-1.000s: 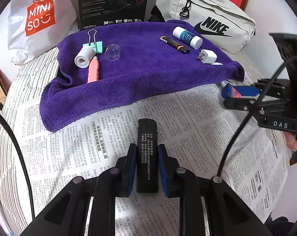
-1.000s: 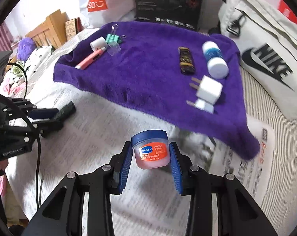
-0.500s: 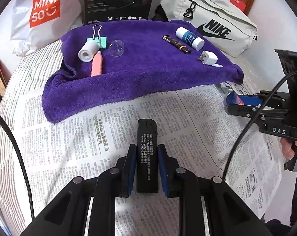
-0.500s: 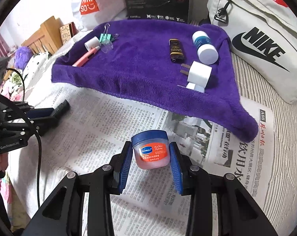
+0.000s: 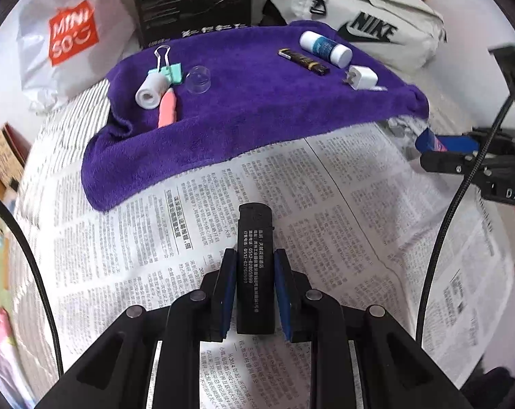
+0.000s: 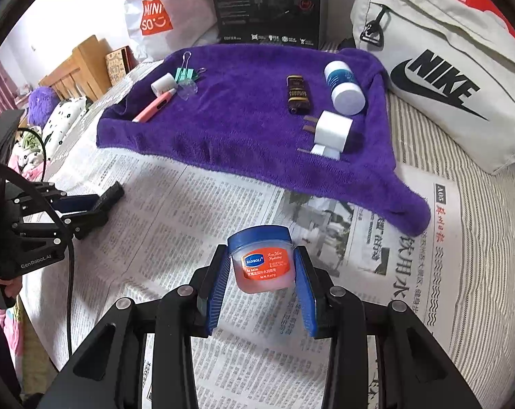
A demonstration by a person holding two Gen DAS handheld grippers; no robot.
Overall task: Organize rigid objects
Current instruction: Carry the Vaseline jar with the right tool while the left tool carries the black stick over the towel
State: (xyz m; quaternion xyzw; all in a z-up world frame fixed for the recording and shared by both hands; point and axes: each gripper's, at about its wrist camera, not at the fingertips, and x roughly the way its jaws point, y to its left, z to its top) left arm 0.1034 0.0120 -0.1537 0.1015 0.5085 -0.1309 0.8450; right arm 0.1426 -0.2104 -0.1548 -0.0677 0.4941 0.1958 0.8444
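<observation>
The left gripper (image 5: 254,293) squeezes a stiff, light black plastic lighter (image 5: 254,266) by its flat sides above the newspaper (image 5: 342,211), while the right gripper (image 6: 261,286) squeezes a small, smooth, blue-lidded pink balm jar (image 6: 261,259), maybe slippery, near the purple towel's (image 6: 244,129) front edge.

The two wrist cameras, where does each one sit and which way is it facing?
Left wrist: sits on the left hand-held gripper, looking down over its fingers, shut on a black lighter, toward the purple towel.
Right wrist: sits on the right hand-held gripper, shut on a small balm jar, facing the same towel; a hand shows at far left.
Shared: the towel, the newspaper, and each other's gripper.
</observation>
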